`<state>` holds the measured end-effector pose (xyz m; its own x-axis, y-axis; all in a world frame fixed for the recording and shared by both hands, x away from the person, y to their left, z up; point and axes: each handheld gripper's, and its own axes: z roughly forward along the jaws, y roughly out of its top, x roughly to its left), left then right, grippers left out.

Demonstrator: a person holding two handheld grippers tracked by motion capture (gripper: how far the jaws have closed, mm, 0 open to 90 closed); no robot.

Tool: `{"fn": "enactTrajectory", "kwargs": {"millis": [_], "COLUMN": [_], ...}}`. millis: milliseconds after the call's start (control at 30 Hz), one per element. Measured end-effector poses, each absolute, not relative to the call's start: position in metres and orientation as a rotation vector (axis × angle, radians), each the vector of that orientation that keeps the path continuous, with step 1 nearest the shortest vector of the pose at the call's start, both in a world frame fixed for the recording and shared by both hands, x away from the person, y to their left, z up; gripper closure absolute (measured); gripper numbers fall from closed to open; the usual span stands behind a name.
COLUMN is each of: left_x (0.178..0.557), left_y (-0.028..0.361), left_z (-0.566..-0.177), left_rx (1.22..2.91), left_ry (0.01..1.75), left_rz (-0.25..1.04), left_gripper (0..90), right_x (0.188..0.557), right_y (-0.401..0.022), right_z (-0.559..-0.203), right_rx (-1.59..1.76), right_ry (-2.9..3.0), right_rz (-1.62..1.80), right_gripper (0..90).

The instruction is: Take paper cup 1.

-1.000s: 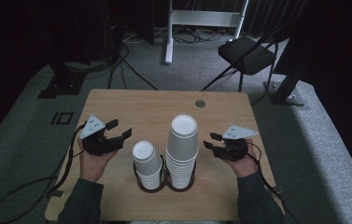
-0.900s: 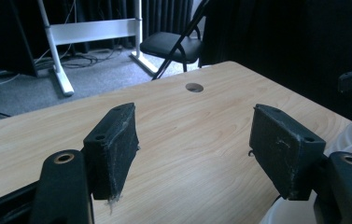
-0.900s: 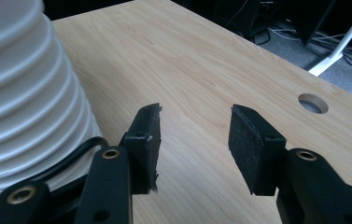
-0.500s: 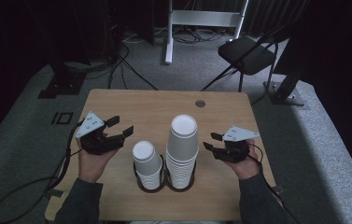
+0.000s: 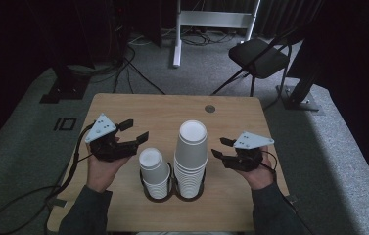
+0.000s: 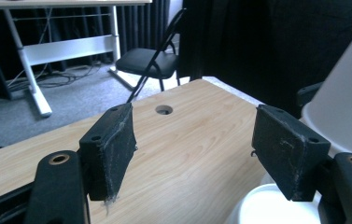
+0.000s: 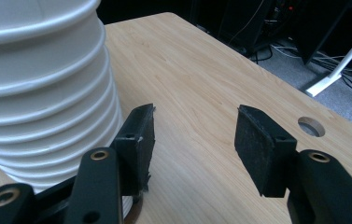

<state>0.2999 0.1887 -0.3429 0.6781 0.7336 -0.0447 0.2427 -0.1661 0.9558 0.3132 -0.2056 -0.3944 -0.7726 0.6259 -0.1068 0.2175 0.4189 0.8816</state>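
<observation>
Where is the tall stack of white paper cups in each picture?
High view: the tall stack of white paper cups stands near the table's middle, right of the shorter stack.
Left gripper view: its white side fills the right edge.
Right gripper view: its ribbed rims fill the upper left.
Shared landmark: the round hole in the table.

no writing, label, brand or number can be read on anything in these pictures.
</observation>
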Motion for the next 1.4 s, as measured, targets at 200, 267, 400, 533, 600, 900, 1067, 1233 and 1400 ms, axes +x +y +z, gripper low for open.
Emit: {"fn": "enactTrajectory", "kwargs": {"millis": [200,267,400,533,600,900,1067,1233,1400], "left_x": [0.295,0.294,0.293,0.291,0.288,0.282,0.277,0.274,0.275], "left_y": [0.180,0.177,0.172,0.167,0.163,0.144,0.133,0.124,0.118], "left_z": [-0.334,-0.332,-0.327,-0.325,-0.324,-0.313,-0.309,-0.306,-0.305], "left_rx": [1.731,1.733,1.721,1.718,1.722,1.713,1.718,1.720,1.699], "left_ry": [0.742,0.725,0.693,0.674,0.652,0.572,0.544,0.524,0.517], "left_rz": [0.483,0.468,0.433,0.421,0.416,0.352,0.356,0.340,0.301], "left_gripper": [28.7,28.3,27.4,27.4,27.4,23.9,20.6,18.1,17.4], "right_x": [0.309,0.307,0.305,0.304,0.303,0.300,0.299,0.299,0.300], "right_y": [-0.204,-0.203,-0.200,-0.199,-0.198,-0.199,-0.200,-0.200,-0.200], "right_z": [-0.392,-0.390,-0.389,-0.388,-0.388,-0.388,-0.389,-0.389,-0.389], "right_rx": [0.708,0.701,0.678,0.673,0.674,0.676,0.686,0.684,0.680], "right_ry": [2.264,2.271,2.282,2.289,2.291,2.292,2.291,2.292,2.292], "right_rz": [1.337,1.341,1.343,1.348,1.348,1.366,1.375,1.377,1.377], "right_gripper": [45.9,45.4,44.9,44.5,44.3,44.0,43.9,43.9,43.8]}}
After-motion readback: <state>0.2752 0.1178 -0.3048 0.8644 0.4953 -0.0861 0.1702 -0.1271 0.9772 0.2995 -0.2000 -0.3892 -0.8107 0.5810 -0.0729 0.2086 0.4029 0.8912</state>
